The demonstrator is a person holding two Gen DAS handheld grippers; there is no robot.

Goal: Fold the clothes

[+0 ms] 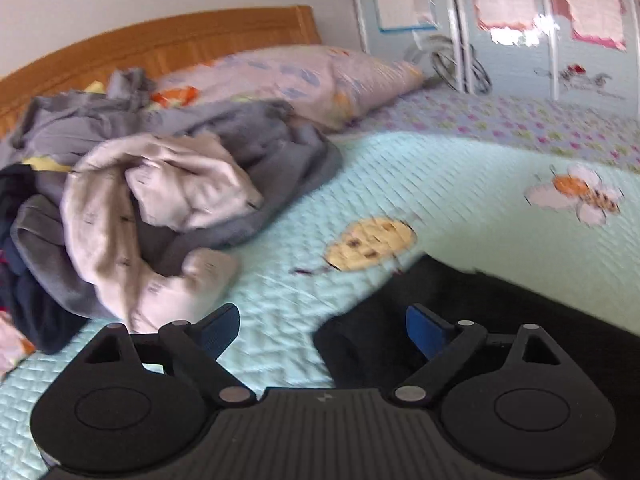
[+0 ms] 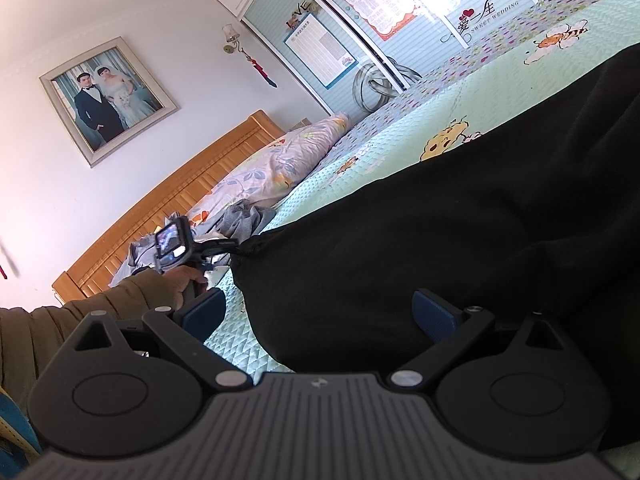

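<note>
A black garment (image 2: 440,220) lies spread over the mint quilted bedspread (image 1: 460,200). In the left wrist view its folded corner (image 1: 372,340) sits low on the right, under the right blue pad (image 1: 424,330). My left gripper (image 1: 322,328) is open, and nothing is pressed between its pads. In the right wrist view that left gripper (image 2: 230,246) is at the garment's far corner, held by a hand in an olive sleeve (image 2: 100,312). My right gripper (image 2: 318,314) stands open over the garment's near edge, with the cloth lying between its fingers and no pad pressing on it.
A heap of grey and beige clothes (image 1: 160,200) lies at the left of the bed, with dark items (image 1: 28,300) beside it. A floral pillow (image 1: 300,80) rests against the wooden headboard (image 1: 160,40). A wardrobe (image 2: 320,52) stands beyond the bed.
</note>
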